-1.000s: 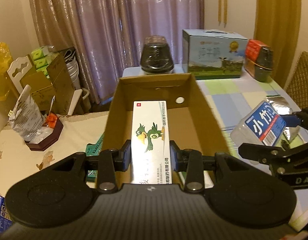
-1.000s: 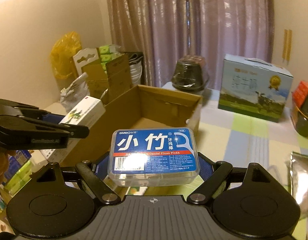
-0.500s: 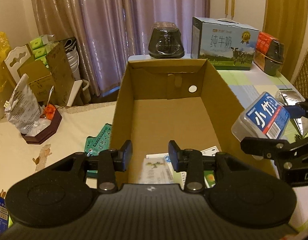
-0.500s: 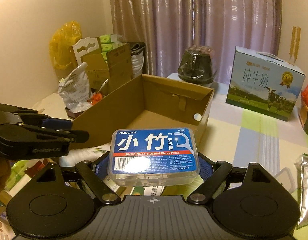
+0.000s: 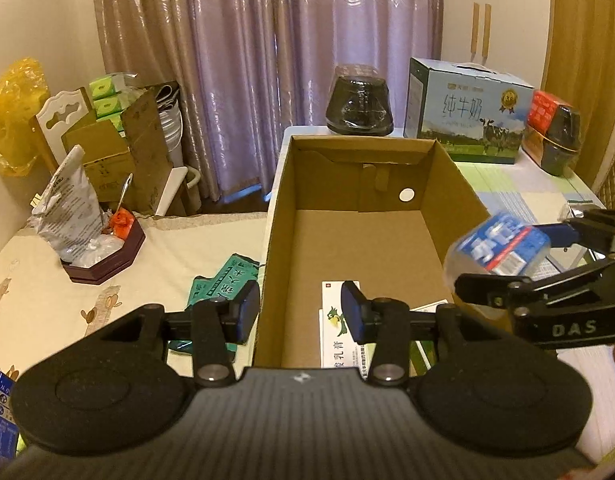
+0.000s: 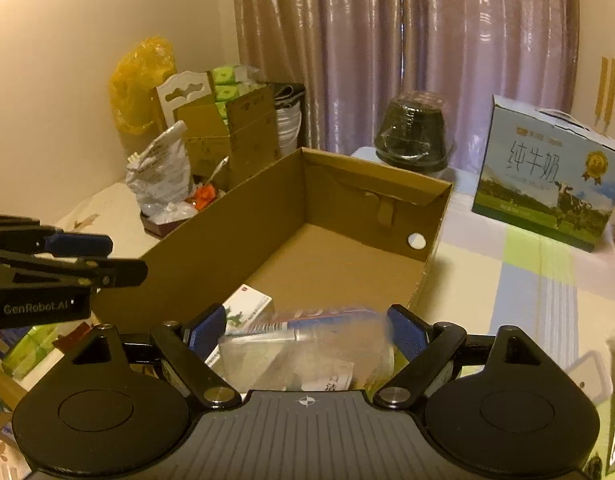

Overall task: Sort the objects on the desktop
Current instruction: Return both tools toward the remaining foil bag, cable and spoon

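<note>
While the floss-pick box smears with motion against a sharp background, it sits between the pads of the right gripper, tipped so its blue label faces up and away and its clear body shows underneath. Its long axis runs crosswise, pad to pad. Right jaws stand wide; pads look just clear of the box ends, so my reading is a release under way, box dropping free rather than held. Directly below and ahead: the near end of the open cardboard carton, toward its right-hand wall. From the left wrist view the floss-pick box hangs at the right gripper's tips, just above that wall's rim, so whether it lands inside or clips the rim is the thing to watch. The right hand is the nearer one by far. Already on the carton floor, near end: a white medicine box, long axis running down the carton's length. Left gripper hovers above it, jaws part open and just been opening, nothing between them; in its own view it straddles the carton's left wall. Outside the carton: green packet to its left, milk gift box well apart on the checked tablecloth.
</note>
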A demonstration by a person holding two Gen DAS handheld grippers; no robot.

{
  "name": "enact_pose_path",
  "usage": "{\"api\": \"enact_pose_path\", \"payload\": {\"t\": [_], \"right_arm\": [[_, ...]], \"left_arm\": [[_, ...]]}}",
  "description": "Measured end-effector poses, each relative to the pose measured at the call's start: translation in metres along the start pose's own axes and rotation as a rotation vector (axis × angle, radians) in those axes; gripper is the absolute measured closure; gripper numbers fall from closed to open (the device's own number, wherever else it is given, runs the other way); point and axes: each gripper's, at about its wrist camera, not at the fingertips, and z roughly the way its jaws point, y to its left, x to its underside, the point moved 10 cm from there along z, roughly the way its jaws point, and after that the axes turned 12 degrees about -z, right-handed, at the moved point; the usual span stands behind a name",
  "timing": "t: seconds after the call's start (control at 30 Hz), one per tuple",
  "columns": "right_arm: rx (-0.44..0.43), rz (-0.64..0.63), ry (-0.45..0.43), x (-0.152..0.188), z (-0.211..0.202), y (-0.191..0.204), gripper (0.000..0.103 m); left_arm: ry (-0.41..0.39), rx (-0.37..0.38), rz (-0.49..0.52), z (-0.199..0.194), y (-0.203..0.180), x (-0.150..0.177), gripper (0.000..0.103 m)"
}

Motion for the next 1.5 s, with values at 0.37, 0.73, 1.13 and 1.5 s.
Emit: {"api": "enact_pose_path", "payload": {"t": [0.37,0.73,1.13,1.5], "right_arm": [[0.073,0.075,-0.027,0.020,-0.043,-0.035,0.013],[0.157,0.211,-0.003,0.089,-0.119,-0.076,0.010],[0.265,0.338,0.030,0.158,-0.186,-0.132,0.008],[0.341,0.423,0.016,0.192,-0.234,-0.175,0.007]], "left_arm": [[-0.001,0.028,-0.019,-0.015,-0.011,0.010,0.062],[-0.002,0.073,0.016,-0.040,-0.052,0.021,0.059],[0.016,0.138,0.071,-0.067,-0.125,0.039,0.053],[0.072,0.225,0.115,-0.066,-0.205,0.070,0.043]]}}
